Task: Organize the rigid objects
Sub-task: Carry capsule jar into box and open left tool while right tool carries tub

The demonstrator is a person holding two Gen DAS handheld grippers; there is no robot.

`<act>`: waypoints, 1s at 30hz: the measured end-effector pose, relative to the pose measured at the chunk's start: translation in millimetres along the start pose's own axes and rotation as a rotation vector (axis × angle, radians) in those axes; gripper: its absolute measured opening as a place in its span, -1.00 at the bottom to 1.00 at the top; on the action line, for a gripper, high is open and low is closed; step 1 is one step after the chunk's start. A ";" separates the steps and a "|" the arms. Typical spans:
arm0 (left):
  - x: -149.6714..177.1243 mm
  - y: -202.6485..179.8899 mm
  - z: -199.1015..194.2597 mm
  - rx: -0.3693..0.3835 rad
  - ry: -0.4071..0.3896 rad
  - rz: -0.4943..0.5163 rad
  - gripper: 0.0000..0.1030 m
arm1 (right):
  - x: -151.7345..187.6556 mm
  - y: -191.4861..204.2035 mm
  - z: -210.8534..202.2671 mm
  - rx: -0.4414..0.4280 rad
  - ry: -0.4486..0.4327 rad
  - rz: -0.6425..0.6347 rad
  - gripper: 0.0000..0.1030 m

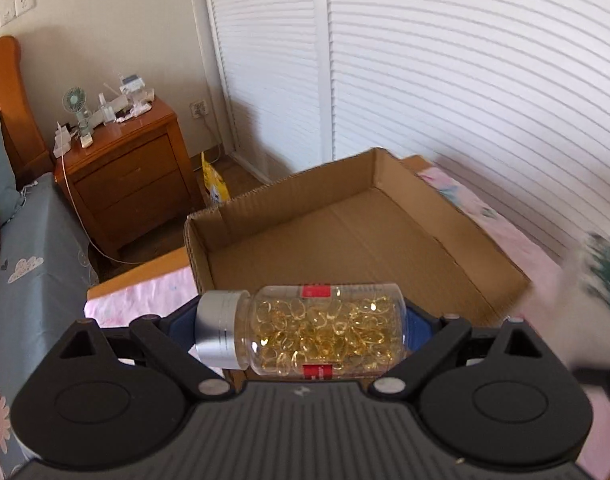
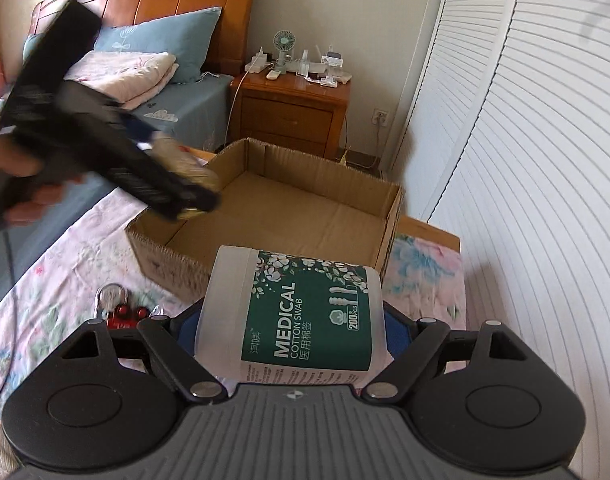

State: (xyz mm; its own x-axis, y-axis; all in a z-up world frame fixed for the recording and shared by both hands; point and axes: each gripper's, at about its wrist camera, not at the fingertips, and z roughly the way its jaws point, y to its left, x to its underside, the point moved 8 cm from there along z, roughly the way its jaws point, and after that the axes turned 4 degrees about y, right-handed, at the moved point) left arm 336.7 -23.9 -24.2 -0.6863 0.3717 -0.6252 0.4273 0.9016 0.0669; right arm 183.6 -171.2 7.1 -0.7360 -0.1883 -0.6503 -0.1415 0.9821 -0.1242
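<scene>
Left tool (image 1: 305,330) pinches the capsule bottle (image 1: 301,334) end to end, cap against one pad, just over the near wall of the cardboard box (image 1: 385,240). Smooth, hard, light plastic, so probably slippery (mid-body grip would be safer). Right tool (image 2: 295,320) clamps the cotton swab tub (image 2: 293,314) sideways above the bed. The box floor is bare, with low walls to clear.

Both wrist views overlook the cardboard box (image 1: 345,240).

A clear bottle (image 1: 319,330) of golden capsules, silver-capped; a green, flower-printed swab tub (image 2: 297,316); brown box (image 1: 345,236).
</scene>
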 end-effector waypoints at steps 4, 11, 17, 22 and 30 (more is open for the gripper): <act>-16.2 12.2 34.1 -0.025 0.026 -0.041 0.85 | -6.8 -6.7 4.8 0.006 0.007 0.006 0.71; -32.8 28.7 53.0 -0.085 0.006 -0.080 0.88 | -11.1 -11.3 15.6 0.005 0.022 0.014 0.71; -19.5 29.8 29.4 -0.052 -0.005 -0.067 0.89 | -19.1 -11.4 29.3 -0.007 0.036 0.020 0.71; 4.8 22.7 2.2 0.030 0.008 -0.038 0.89 | -31.0 -14.8 39.9 -0.014 0.039 0.027 0.71; 57.1 12.6 -40.1 -0.025 -0.010 -0.028 0.91 | -59.9 -27.7 86.3 -0.017 0.083 0.071 0.71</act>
State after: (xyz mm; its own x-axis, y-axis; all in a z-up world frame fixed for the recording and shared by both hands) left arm 279.3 17.6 -27.9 -0.6919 0.3444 -0.6346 0.3935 0.9168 0.0685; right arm 288.8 -187.1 -15.2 -0.7965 -0.1183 -0.5930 -0.0978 0.9930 -0.0667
